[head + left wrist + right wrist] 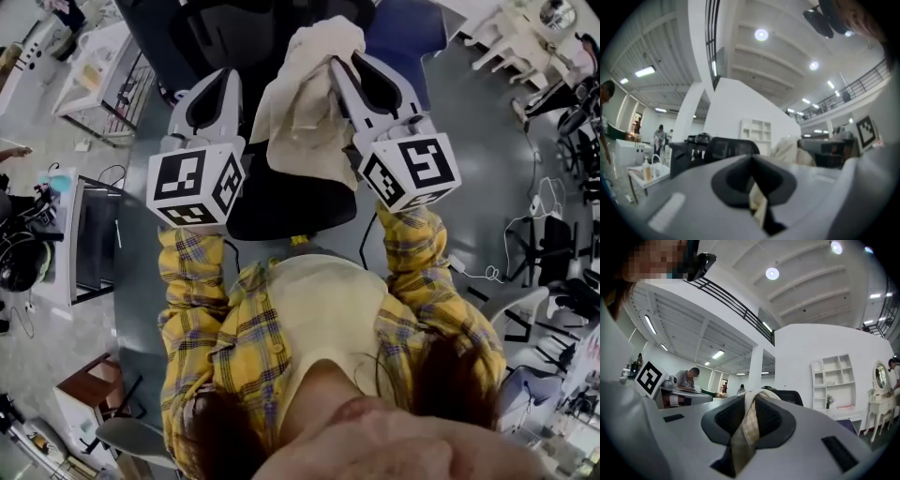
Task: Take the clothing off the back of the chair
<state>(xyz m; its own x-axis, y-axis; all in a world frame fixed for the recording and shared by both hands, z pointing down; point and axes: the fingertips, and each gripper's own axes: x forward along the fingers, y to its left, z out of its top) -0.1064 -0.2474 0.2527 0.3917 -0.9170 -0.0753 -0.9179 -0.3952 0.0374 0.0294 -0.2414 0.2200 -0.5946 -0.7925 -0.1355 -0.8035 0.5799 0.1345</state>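
Holding the clothing point(309, 117) above the chair point(281, 214), left gripper point(214, 89) over the chair's left side, right gripper point(361, 67) over its right.

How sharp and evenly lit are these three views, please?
Head view: heavy fisheye, evenly lit, cloth sharp. Left gripper view: left claw soft, lamp glaring, dark corners. Right gripper view: cloth in right claw crisper, dark corners too.

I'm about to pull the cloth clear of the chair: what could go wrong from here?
The left gripper pinches only a thin edge of the cloth. That edge may slip out, leaving everything hanging from the right gripper. The cloth's lower end hangs over the chair and could drag or catch on it as you pull.
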